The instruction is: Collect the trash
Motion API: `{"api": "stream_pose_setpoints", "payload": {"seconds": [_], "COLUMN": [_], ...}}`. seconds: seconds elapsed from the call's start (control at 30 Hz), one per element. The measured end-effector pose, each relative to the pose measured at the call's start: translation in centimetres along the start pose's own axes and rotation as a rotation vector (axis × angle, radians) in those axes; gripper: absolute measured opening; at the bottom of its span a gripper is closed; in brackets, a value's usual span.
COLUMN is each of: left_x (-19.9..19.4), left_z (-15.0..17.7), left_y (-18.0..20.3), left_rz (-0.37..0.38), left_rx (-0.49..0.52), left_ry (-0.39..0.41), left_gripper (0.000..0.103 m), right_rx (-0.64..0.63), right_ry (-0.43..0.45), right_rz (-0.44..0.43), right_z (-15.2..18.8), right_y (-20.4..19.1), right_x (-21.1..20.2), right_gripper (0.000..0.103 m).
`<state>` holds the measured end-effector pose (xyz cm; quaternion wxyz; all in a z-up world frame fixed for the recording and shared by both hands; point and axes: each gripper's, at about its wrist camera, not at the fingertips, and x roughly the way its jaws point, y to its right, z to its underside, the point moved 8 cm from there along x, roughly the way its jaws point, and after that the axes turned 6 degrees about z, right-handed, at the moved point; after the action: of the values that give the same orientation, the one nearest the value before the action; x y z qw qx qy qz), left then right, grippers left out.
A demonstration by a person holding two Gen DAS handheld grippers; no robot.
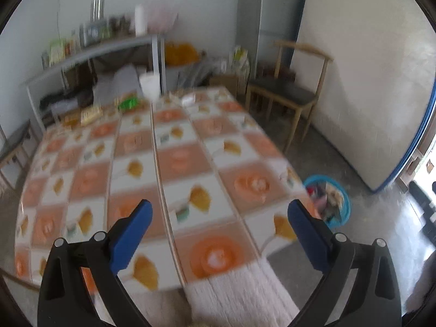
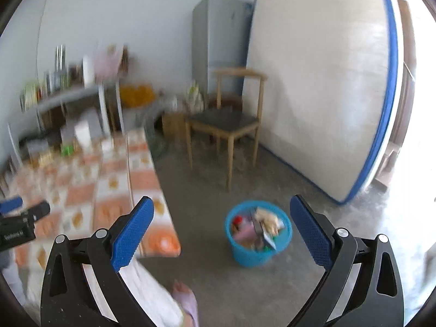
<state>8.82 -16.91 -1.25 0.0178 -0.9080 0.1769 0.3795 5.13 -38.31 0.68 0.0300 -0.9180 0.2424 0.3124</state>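
A blue trash basket (image 2: 257, 235) stands on the grey floor to the right of the table, filled with wrappers and packets; it also shows in the left wrist view (image 1: 331, 201). My left gripper (image 1: 220, 214) is open and empty above the near part of the tablecloth-covered table (image 1: 174, 160). My right gripper (image 2: 222, 215) is open and empty, high above the floor with the basket between its fingers in view. Small items lie at the table's far end: a green packet (image 1: 128, 103), a yellow packet (image 1: 91, 114) and a white piece (image 1: 188, 98). The left gripper's tip (image 2: 16, 212) shows at the left edge of the right wrist view.
A wooden chair (image 2: 231, 120) stands beyond the basket, beside a grey fridge (image 2: 218, 41) and a leaning mattress (image 2: 321, 81). A metal shelf (image 1: 90, 54) with bottles stands behind the table. My leg in pale trousers (image 2: 152, 294) is below the right gripper.
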Motion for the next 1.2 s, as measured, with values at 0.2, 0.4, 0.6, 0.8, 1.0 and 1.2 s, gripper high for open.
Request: {"api": "stream_pose_setpoints", "payload": {"seconds": [0.2,0.4,0.6,0.8,1.0,1.2], "left_x": [-0.1,-0.2,-0.4,-0.4,-0.3,-0.2], "left_z": [1.6,1.1,0.6,0.4,0.4,0.5], "left_y": [0.1,-0.9,-2.3,-3.3,-3.3,-3.2], "left_rz": [-0.062,-0.113,-0.154,-0.182,-0.182,-0.179], "left_rx": [0.034,0.042,0.043,0.045,0.046,0.057], "left_ry": [-0.042,-0.023,-0.024,-0.033,-0.036,-0.042], "left_gripper": [0.097,0.097,0.097,0.097,0.097,0.097], "right_rx": [-0.05,-0.069,-0.04,-0.007,0.003,0.003], "right_ry": [-0.151,-0.166,-0.182,-0.187,-0.195,-0.194], "right_rz": [-0.061,-0.055,-0.031,-0.011,-0.009,-0.009], "right_z": [3.5,4.2,4.6,4.7,4.9,4.9], "right_y": [-3.3,-4.2,-3.1,-1.9,-1.6,-1.6], "right_x": [1.1,1.0,1.0,1.4,1.5,1.5], "right_gripper": [0.096,0.096,0.096,0.096,0.096,0.096]}}
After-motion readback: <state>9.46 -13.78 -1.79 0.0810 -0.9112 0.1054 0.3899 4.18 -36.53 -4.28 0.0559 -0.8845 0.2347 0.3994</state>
